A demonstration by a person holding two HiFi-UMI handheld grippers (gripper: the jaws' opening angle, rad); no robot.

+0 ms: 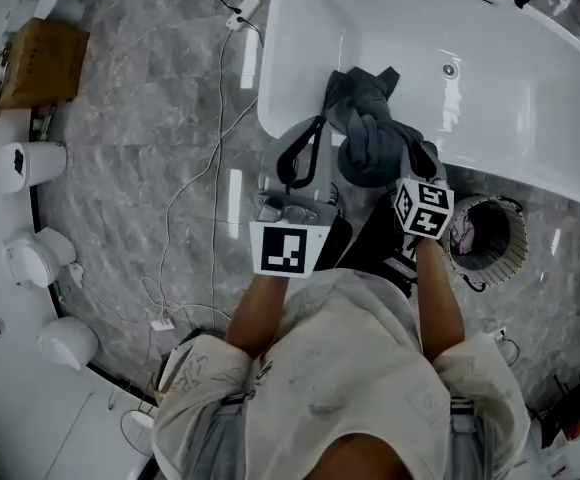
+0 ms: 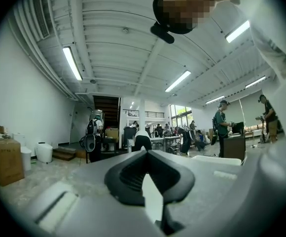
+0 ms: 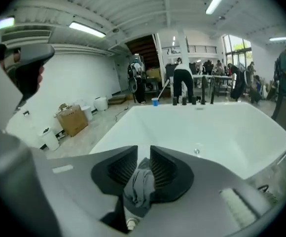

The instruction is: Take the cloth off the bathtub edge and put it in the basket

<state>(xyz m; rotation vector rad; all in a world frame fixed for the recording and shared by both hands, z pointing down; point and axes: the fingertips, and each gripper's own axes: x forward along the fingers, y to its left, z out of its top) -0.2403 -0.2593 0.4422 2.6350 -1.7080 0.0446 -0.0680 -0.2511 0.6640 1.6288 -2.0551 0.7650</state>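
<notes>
A dark grey cloth (image 1: 358, 96) lies bunched over the near rim of the white bathtub (image 1: 510, 98). My right gripper (image 1: 382, 160) reaches into the bunch from the right. In the right gripper view a fold of the cloth (image 3: 140, 184) fills the narrow gap of that gripper (image 3: 143, 164), whose pads pinch it, with the tub's inside beyond. My left gripper (image 1: 318, 124) hovers just left of the cloth at the tub's rim; in its own view the left gripper (image 2: 145, 154) is shut with nothing in it. The round basket (image 1: 510, 238) stands on the floor to the right of the person.
Grey marble floor surrounds the tub. White cables (image 1: 210, 168) and a power strip (image 1: 242, 13) run across the floor left of the tub. A cardboard box (image 1: 40, 63) and white containers (image 1: 30, 163) line the left edge. The tub's drain (image 1: 450, 69) shows in its bottom.
</notes>
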